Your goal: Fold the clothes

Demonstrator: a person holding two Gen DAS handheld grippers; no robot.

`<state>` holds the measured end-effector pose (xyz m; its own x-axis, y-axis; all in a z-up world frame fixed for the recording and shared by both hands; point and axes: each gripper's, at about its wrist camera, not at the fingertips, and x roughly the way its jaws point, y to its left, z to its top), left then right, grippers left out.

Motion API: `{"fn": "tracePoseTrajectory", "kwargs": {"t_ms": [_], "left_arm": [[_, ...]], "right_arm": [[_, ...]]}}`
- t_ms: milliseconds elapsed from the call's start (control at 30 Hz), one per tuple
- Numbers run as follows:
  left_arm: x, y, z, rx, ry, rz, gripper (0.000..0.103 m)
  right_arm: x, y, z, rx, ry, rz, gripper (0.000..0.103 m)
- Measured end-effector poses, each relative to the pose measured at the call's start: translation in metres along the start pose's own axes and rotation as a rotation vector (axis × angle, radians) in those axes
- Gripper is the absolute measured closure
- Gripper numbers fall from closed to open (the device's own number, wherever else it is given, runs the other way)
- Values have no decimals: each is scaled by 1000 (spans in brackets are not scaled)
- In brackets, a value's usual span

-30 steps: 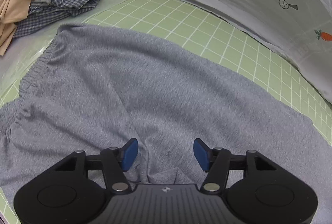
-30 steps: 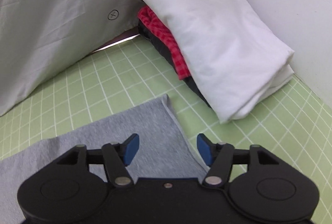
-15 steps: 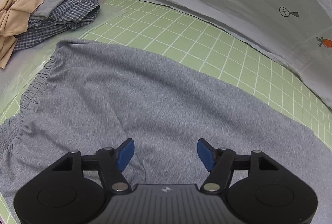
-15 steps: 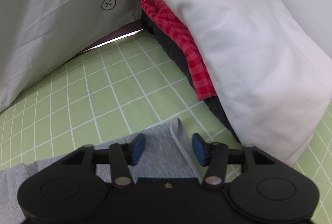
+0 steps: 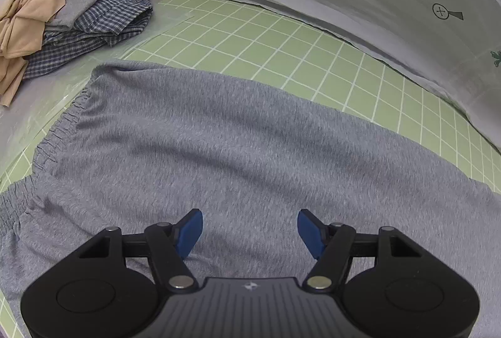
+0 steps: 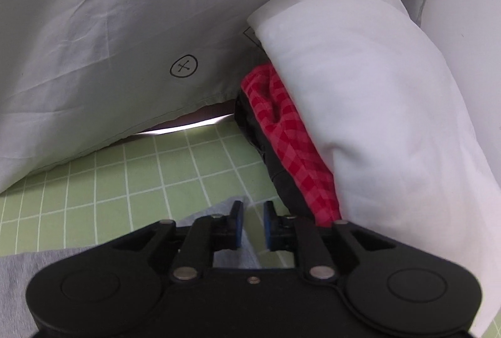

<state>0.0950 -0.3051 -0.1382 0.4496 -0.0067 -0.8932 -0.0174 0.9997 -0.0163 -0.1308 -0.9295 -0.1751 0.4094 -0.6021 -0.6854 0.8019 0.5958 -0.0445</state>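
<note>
The right gripper (image 6: 249, 225) stands with its jaws drawn narrow astride the hem corner of the grey shorts (image 5: 219, 150), whether pinching cloth cannot be told. The left gripper (image 5: 249, 233) hangs wide over the shorts' middle, their long axis running crosswise before it. Only the right wrist view shows the folded stack (image 6: 360, 106) just beyond that corner; only the left shows the waistband (image 5: 67, 122).

Two matching handheld grippers, black bodies and blue pads.
The left gripper (image 5: 250, 228) and right gripper (image 6: 252, 223) each show silver pivot screws behind their fingers.
</note>
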Motion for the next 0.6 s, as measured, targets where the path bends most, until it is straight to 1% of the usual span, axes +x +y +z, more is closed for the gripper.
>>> {"fn": "tracePoseTrajectory", "kwargs": {"t_ms": [33, 67, 100, 133, 200, 267, 367, 500, 533, 567, 600], "left_arm": [[0, 0, -2, 0, 0, -1, 34], [0, 1, -3, 0, 3, -2, 31], [1, 1, -5, 0, 6, -4, 30], [2, 1, -6, 1, 11, -7, 30], [4, -1, -9, 3, 24, -19, 30], [3, -5, -9, 13, 27, -34, 30], [3, -11, -10, 29, 30, -54, 30], [-1, -19, -12, 59, 28, -70, 30], [-2, -21, -12, 62, 27, -73, 30], [-3, -21, -13, 63, 27, -75, 30], [-4, -21, -14, 62, 27, -75, 30]], "right_arm": [[-5, -1, -2, 9, 1, -1, 59], [-10, -3, -5, 18, 3, -2, 52], [-15, -4, -7, 27, 4, -3, 46], [-21, -6, -11, 38, 7, -3, 44], [-37, -12, -36, 69, 32, -10, 39], [-47, -20, -59, 99, 58, -49, 35], [-60, -34, -90, 161, 96, -113, 33], [-66, -49, -114, 269, 142, -133, 33], [-66, -51, -117, 279, 141, -138, 33], [-67, -52, -120, 287, 138, -140, 38], [-68, -53, -121, 286, 129, -129, 55]]}}
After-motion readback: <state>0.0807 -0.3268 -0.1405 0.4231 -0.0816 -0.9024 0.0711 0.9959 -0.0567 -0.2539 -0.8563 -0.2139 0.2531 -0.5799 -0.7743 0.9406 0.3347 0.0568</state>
